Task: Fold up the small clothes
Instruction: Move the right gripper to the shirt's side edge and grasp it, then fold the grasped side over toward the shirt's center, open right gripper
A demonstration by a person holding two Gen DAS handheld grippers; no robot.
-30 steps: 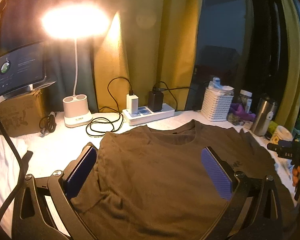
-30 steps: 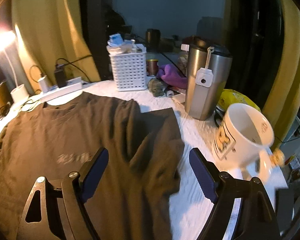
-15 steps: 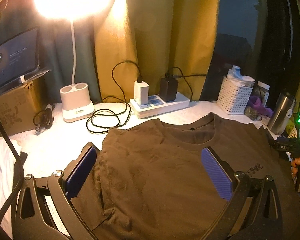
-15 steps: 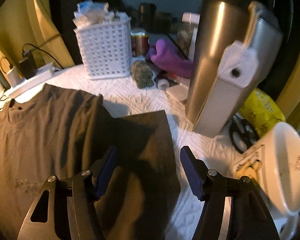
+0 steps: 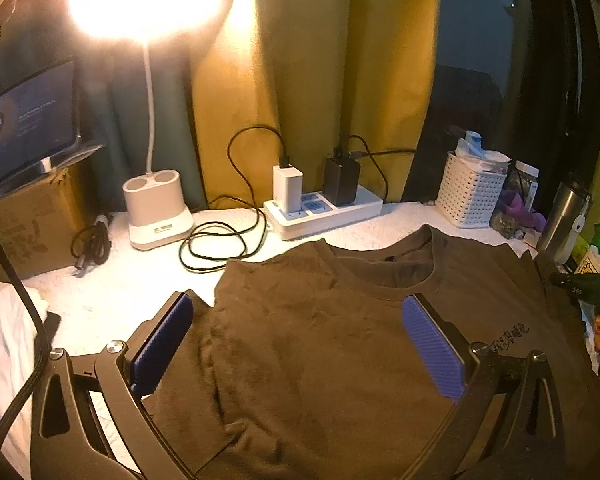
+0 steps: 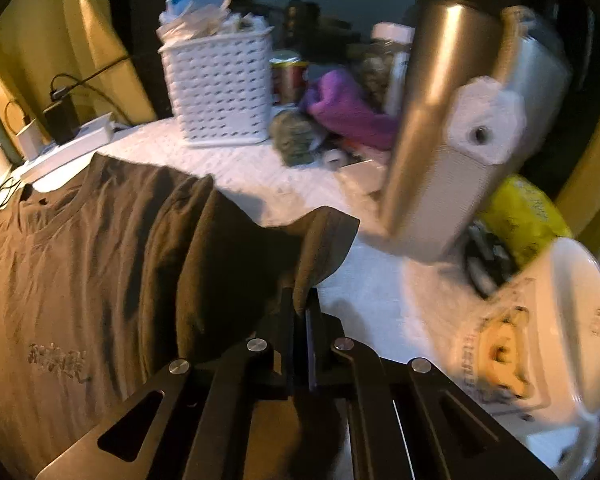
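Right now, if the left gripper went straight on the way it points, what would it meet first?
Most likely the brown T-shirt: the open left gripper hovers over its chest, with the collar ahead. Depth is unclear.

A dark olive-brown T-shirt (image 5: 320, 340) with a small line of darker printed characters on the chest lies on a white, textured table covering (image 5: 132, 284). The left gripper (image 5: 300, 344) is black with ribbed blue finger pads (image 5: 434, 350); the right gripper (image 6: 300, 312) is black with silver screws. Behind the shirt hang mustard-yellow curtains (image 5: 340, 80). A white desk lamp (image 5: 156, 208) glows warm yellow-white. A white power strip (image 5: 324, 212) with pale blue sockets carries one white and one black charger, with black cables. A white lattice-patterned basket (image 6: 220, 92), a purple cloth (image 6: 348, 108), a brushed silver tumbler (image 6: 452, 128), a yellow packet (image 6: 520, 216) and a white mug (image 6: 548, 336) with a yellow-orange figure stand at the right. A brown cardboard box (image 5: 28, 228) sits at the left.
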